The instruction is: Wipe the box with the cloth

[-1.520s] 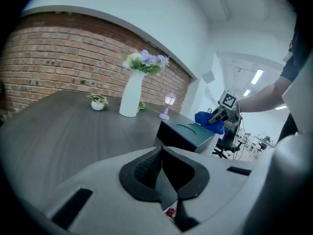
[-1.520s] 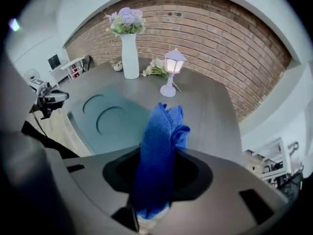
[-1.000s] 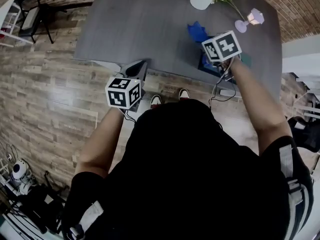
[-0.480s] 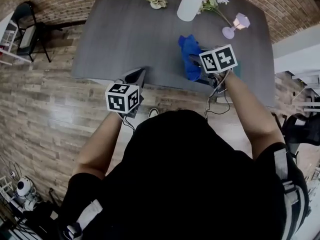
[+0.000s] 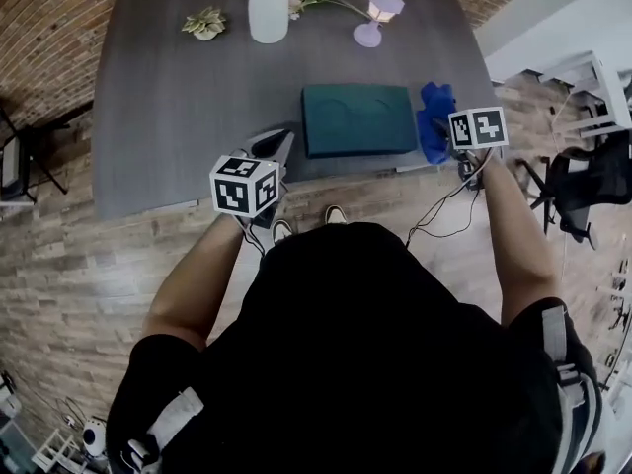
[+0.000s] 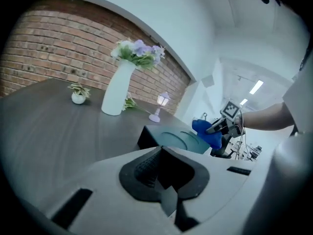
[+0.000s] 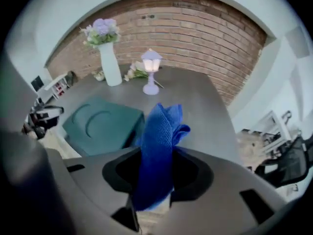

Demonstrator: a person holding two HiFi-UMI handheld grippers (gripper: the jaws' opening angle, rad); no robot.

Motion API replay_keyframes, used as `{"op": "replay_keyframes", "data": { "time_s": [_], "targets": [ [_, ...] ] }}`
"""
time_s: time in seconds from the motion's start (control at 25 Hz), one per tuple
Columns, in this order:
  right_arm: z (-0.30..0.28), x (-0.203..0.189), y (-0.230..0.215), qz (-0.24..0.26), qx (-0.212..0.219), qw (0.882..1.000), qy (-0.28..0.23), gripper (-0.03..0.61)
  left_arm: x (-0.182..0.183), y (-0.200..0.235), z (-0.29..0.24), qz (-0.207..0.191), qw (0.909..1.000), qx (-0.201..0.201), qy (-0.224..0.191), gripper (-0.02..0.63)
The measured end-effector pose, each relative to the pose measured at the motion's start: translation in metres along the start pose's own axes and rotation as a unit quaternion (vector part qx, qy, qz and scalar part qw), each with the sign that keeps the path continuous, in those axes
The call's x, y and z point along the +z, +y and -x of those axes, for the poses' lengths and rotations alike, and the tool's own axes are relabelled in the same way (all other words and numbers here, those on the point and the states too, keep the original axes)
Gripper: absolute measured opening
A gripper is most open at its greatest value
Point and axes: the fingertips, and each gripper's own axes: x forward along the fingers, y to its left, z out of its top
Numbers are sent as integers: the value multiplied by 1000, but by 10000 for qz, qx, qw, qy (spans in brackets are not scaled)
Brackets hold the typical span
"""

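A dark teal box (image 5: 359,118) lies flat near the front edge of the grey table (image 5: 168,117); it also shows in the left gripper view (image 6: 171,141) and the right gripper view (image 7: 100,124). My right gripper (image 5: 441,138) is shut on a blue cloth (image 5: 434,121), held off the box's right end, near the table's corner. The cloth (image 7: 159,146) stands up between the jaws. My left gripper (image 5: 269,151) sits at the table's front edge, left of the box, jaws together with nothing between them (image 6: 159,168).
At the back of the table stand a white vase of flowers (image 5: 268,6), a small lilac lamp (image 5: 379,13) and a little potted plant (image 5: 204,23). Wooden floor surrounds the table. A black chair (image 5: 583,191) stands to the right.
The head view has swung, so the table and box now sit further left. My right gripper with the cloth has come off the box to its right end. The left gripper stays put.
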Motion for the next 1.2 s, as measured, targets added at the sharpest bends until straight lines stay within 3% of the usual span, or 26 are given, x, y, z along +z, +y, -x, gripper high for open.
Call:
{"op": "replay_keyframes", "data": {
  "time_s": [0.08,0.16,0.24,0.36,0.6,0.76,0.96,1.08,1.16,1.2],
  "targets": [
    [10,-29,-44,-107,-533,9982,261,149,4,-9,-13,-23,10000,-95,5,11],
    [21,-45,-69,-356,-721,9964,280,149,4,-13,-20,17,9999,-126,17,11],
    [28,-44,-75,-443,-762,9960,170,149,2,-15,-23,82,9999,-121,29,11],
    [28,-15,-52,-113,-687,9976,-57,149,-1,-12,-20,106,9999,-39,8,11],
    [0,37,82,496,392,9978,-222,149,-6,3,15,242,9992,284,-175,11],
    [-14,48,187,1164,972,9881,-238,149,-16,19,54,356,9974,549,-306,11],
    [-10,67,310,1889,1805,9639,-509,149,-41,42,108,496,9930,1006,-369,11],
    [9,65,374,2249,2572,9373,-684,149,-47,46,132,499,9895,1270,-469,11],
    [21,64,392,2460,2832,9230,-855,149,-49,43,144,459,9878,1388,-535,11],
    [25,66,389,2488,2836,9214,-935,149,-49,42,147,462,9867,1452,-563,11]
  ]
}}
